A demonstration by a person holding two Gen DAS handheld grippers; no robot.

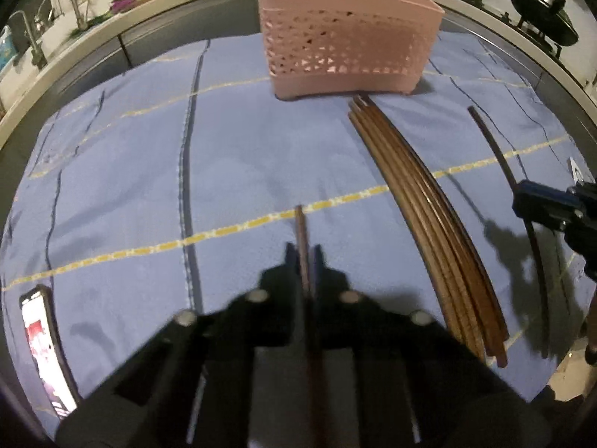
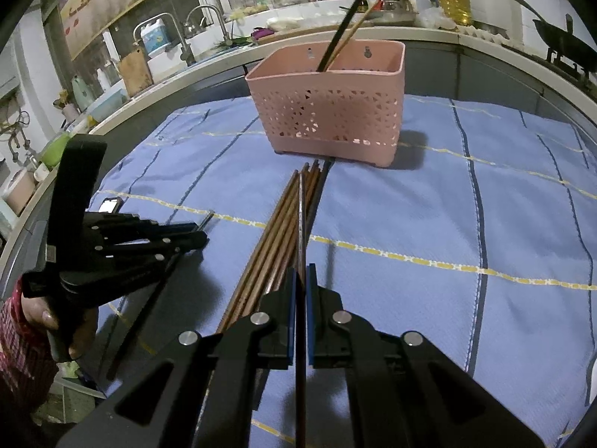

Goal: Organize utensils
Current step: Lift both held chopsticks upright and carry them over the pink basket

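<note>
A pink perforated utensil holder stands at the far side of the blue cloth, with a black and a wooden chopstick inside. Several brown chopsticks lie bundled in front of it. My left gripper is shut on a brown chopstick, held above the cloth; it also shows in the right wrist view. My right gripper is shut on a dark chopstick over the bundle; it shows in the left wrist view gripping that dark chopstick.
A blue checked cloth covers the table. A phone lies at the cloth's near left. Behind are a counter with sink taps, bottles and a wok.
</note>
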